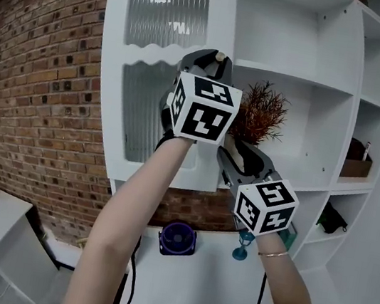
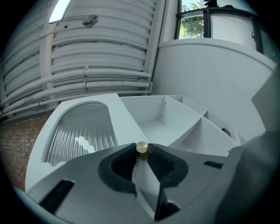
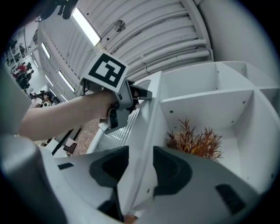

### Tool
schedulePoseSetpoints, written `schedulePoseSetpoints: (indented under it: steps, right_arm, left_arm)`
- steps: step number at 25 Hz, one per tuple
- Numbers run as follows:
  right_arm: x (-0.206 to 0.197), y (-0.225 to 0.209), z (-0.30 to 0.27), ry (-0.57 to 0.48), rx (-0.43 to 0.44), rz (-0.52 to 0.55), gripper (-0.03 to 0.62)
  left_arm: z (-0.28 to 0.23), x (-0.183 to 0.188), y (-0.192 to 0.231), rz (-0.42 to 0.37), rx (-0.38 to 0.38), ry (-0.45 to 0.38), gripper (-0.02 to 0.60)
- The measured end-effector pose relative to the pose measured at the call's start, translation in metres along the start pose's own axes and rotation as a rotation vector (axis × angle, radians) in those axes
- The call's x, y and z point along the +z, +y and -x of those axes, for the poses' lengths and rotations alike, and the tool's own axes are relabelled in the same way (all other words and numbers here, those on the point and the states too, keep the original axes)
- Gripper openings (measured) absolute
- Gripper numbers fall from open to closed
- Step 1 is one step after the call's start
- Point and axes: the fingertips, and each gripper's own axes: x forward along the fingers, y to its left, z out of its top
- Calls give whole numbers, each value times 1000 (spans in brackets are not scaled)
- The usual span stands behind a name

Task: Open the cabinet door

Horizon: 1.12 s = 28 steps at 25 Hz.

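The cabinet door point(image 1: 147, 169) is white, with an arched upper pane of ribbed glass point(image 1: 168, 0), a wavy rail below it and a second ribbed pane point(image 1: 138, 110) underneath. It hangs at the top left of the white shelf unit point(image 1: 331, 85) and stands swung out from it, so the open compartments show past its free edge. The left gripper point(image 1: 209, 58) is raised to that free edge at the height of the wavy rail, and its own view shows the jaws drawn tight on a small round brass knob point(image 2: 141, 147), one ribbed pad on each side of the knob's stem, with the door's point(image 2: 127, 127) arched glass point(image 2: 81, 131) to the left of the left gripper point(image 2: 141, 154). The right gripper point(image 1: 227, 152) sits lower on the same free edge, near the door's bottom right corner. In its view the door's point(image 3: 146, 131) thin edge runs straight up between the jaws of the right gripper point(image 3: 140, 153), which are narrowed until the panel fills the gap, and the pads seem to bear on both faces, though the contact itself is hard to confirm. A rust-brown dried plant point(image 1: 260, 112) stands in the compartment just behind the door's edge, seen too at the right of that view point(image 3: 197, 142). A red brick wall point(image 1: 35, 86) fills the left side.
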Motion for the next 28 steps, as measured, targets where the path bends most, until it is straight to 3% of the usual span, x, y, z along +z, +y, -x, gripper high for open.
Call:
schedulePoseSetpoints:
  steps: [8,18,28]
  right_arm:
    - [-10,8,5,22,43,-59,169]
    - [1,37,11,-7,161,-145,178]
    - [17,65,32,5,196,-127,117]
  left_arm:
    - [20,16,1,62,-16,-36,77]
    - [48,36,5,76,-17,-75,74]
    - [76,54,14,106,-31,-94,72]
